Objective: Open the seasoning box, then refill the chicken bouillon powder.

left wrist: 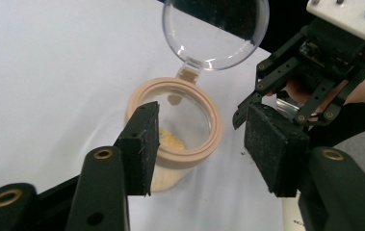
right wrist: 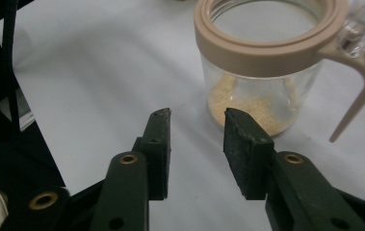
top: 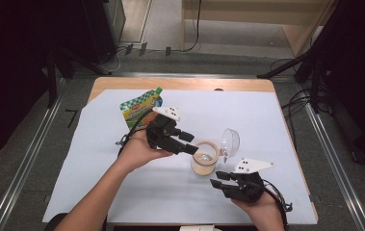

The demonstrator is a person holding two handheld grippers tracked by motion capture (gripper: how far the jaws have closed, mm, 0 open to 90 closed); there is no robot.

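My left gripper (top: 186, 142) hangs over the jar (top: 204, 158), jaws apart and empty, one pad above the rim. My right gripper (top: 222, 183), parted on nothing, sits just short of the glass. The lid (top: 230, 140) stands flipped open behind, so I judge filling is next: fetch the pouch (top: 140, 107).

Even overhead light falls on the white table cover (top: 247, 120), bright against dark, murky surroundings. The high view is soft and low in detail. In the gripper views the near black jaws blur slightly, and glare glints on the jar's clear lid (left wrist: 216, 33).
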